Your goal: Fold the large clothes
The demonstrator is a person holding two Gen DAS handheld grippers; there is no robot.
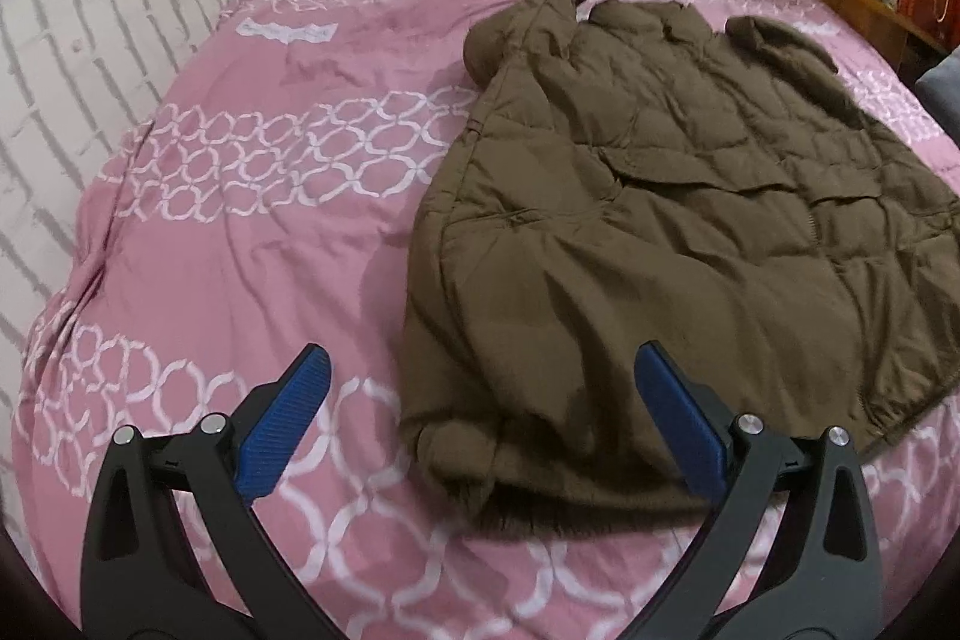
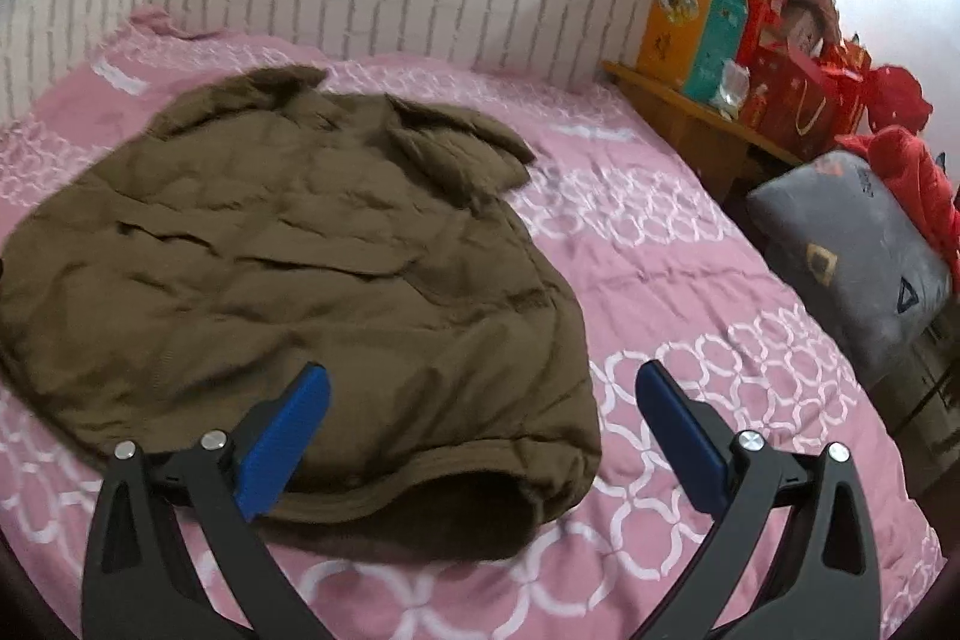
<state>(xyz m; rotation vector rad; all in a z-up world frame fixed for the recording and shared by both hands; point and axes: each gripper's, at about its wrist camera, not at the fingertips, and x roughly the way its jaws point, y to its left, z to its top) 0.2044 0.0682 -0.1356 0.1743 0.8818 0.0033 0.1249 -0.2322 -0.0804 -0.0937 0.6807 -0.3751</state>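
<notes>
Jacket (image 1: 690, 232) flat on bedspread (image 1: 252, 232) — both claws (image 1: 483, 388) (image 2: 483, 400) spread wide above hem, empty.

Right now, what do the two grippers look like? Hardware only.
The two look identical. The left gripper and the right gripper each have two matte black arms with slot cutouts and silver pivot pins, tipped with ribbed blue pads. No cables, markings, hands or sleeves are visible.

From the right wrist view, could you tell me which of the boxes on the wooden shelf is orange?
The orange box is the leftmost on the wooden shelf, beside the teal box; the remaining boxes to its right are red.
</notes>
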